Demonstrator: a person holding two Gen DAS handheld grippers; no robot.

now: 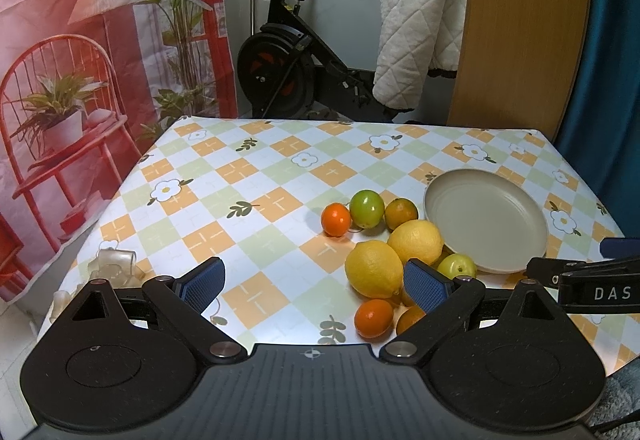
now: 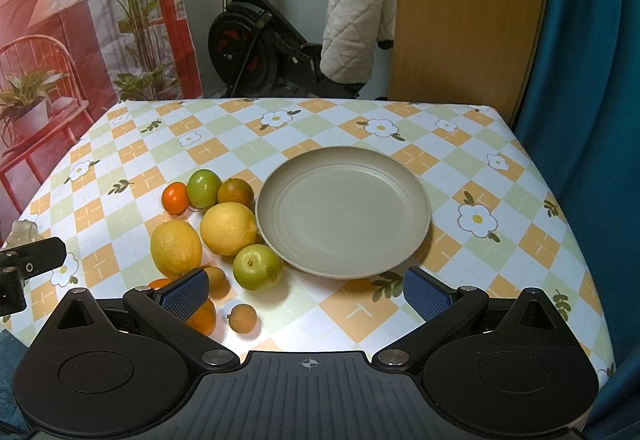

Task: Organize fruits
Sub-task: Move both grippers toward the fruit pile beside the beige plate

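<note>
A beige plate (image 2: 344, 164) lies empty on the checked tablecloth; it also shows in the left wrist view (image 1: 486, 176). Left of it lie loose fruits: two lemons (image 2: 176, 248) (image 2: 229, 228), a green apple (image 2: 257, 266), a green fruit (image 2: 204, 187), small oranges (image 2: 175, 197) (image 2: 235, 192) and a small brown fruit (image 2: 242, 317). My right gripper (image 2: 306, 294) is open and empty, near the plate's front rim. My left gripper (image 1: 314, 284) is open and empty, left of the lemons (image 1: 374, 268) (image 1: 415, 241). An orange (image 1: 374, 318) lies by its right finger.
A clear plastic object (image 1: 112, 266) sits at the table's left edge. Behind the table stand an exercise bike (image 1: 288, 52), a quilted white blanket (image 1: 416, 40) and a wooden panel (image 1: 524, 24). The right gripper's finger shows at the right in the left wrist view (image 1: 580, 272).
</note>
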